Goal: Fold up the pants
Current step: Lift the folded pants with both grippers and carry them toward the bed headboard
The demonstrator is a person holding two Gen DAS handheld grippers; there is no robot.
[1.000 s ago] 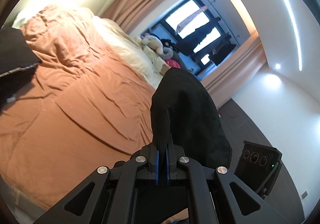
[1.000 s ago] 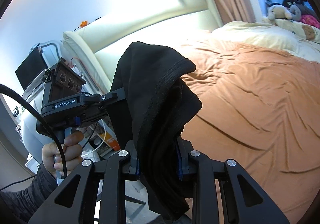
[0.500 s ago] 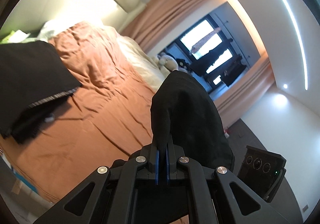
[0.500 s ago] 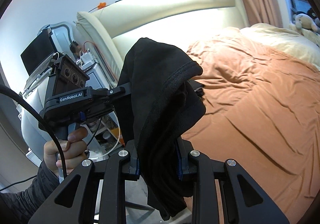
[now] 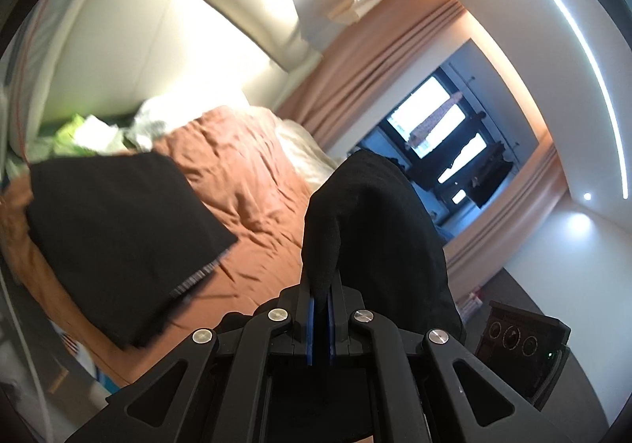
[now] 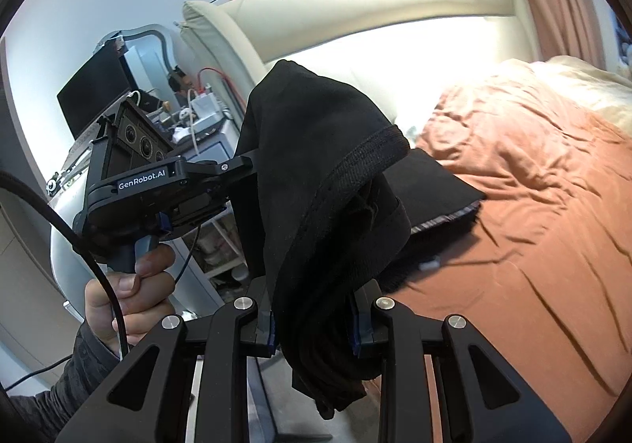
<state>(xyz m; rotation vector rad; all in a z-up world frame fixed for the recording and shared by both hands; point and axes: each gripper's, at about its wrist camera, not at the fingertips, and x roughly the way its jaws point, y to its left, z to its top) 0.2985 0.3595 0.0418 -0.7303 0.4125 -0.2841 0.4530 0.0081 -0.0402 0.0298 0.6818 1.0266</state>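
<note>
While the black pants [image 6: 316, 214] hang in the air between us, off the near edge of the bed [image 6: 533, 245], they drape limp and soft, with some weight in the bunched layers. We judge the thick ribbed waistband [image 6: 367, 162] the surest place to grip, since thin cloth may slip. Our left gripper [image 5: 320, 318] is pinched tight on a thin fold; our right gripper [image 6: 312, 328] is clamped around a fat bundle. Another folded dark garment [image 5: 114, 229] lies near the bed's corner.
</note>
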